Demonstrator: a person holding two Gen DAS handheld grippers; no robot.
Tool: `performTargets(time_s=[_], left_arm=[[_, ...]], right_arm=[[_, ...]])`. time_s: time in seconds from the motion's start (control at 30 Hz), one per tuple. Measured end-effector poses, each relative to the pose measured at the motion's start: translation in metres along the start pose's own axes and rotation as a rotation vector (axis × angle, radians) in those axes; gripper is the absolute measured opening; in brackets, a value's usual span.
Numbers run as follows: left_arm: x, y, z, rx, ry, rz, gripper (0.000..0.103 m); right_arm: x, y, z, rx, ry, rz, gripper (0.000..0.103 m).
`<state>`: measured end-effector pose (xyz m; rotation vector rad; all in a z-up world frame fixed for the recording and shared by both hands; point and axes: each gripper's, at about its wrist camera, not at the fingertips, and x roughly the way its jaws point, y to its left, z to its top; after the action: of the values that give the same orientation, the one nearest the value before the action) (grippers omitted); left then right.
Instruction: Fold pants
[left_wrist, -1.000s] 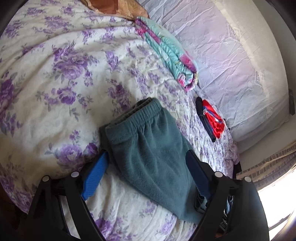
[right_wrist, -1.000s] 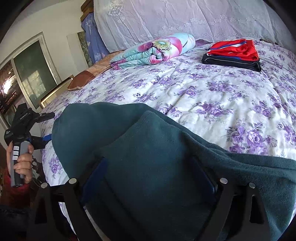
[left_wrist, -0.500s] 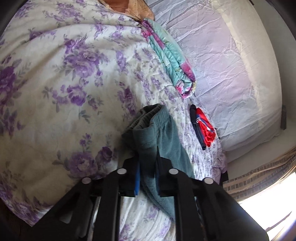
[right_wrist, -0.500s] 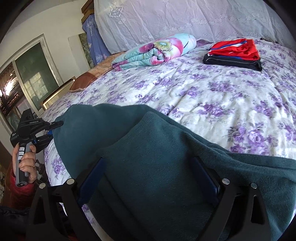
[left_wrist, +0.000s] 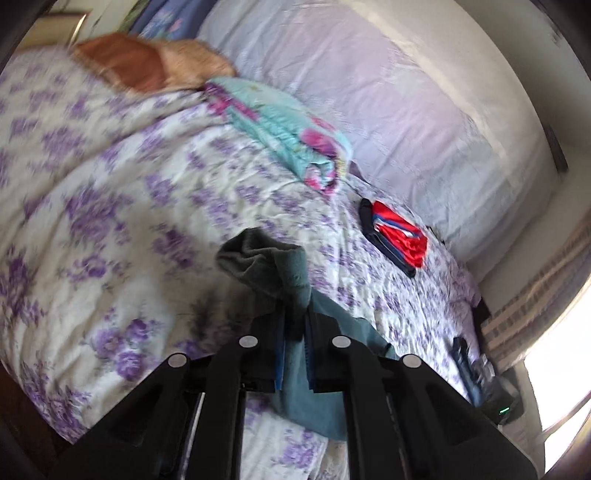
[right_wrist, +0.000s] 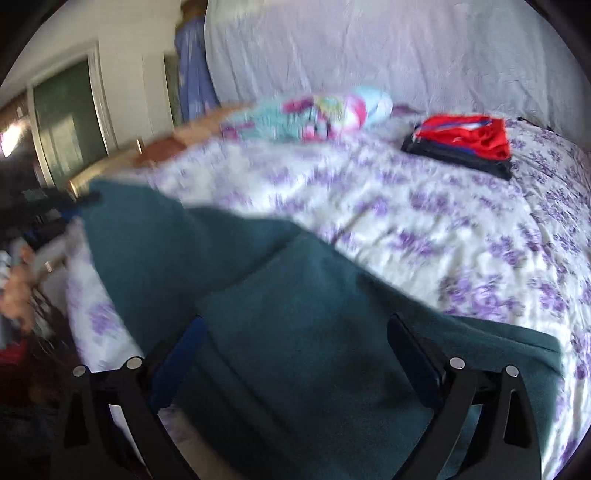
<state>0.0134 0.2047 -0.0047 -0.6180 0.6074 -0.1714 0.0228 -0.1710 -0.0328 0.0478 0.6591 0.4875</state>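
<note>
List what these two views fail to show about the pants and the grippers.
- Left wrist view: the waistband of the teal pants, pinched in the left gripper, is blurred; the legs run out behind the gripper's frame.
- Right wrist view: the pants lie between the right gripper's opening jaws; motion blur hides any contact with the fingers.

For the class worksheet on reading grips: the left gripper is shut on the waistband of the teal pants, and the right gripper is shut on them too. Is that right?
Not quite. The left gripper is shut on the teal pants at the waistband, but the right wrist view shows the right gripper with jaws wide and opening; the pants lie between its fingers, unclamped.
</note>
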Motion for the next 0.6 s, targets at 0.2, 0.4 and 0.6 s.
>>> performTargets(time_s=[0.2, 0.4, 0.6], left_arm=[[0.006, -0.048, -0.006, 0.161, -0.013, 0.02, 0.005], [0.017, -0.093, -0.013, 0.283, -0.003, 0.021, 0.004], [0.031, -0.183, -0.039, 0.506, 0.019, -0.065, 0.004]], right_arm=[[-0.077, -0.075, 0.006, 0.117, -0.162, -0.166, 0.1], [-0.119, -0.166, -0.028, 0.329, -0.182, -0.382, 0.1], [-0.12, -0.215, -0.071, 0.597, -0.213, -0.24, 0.1]])
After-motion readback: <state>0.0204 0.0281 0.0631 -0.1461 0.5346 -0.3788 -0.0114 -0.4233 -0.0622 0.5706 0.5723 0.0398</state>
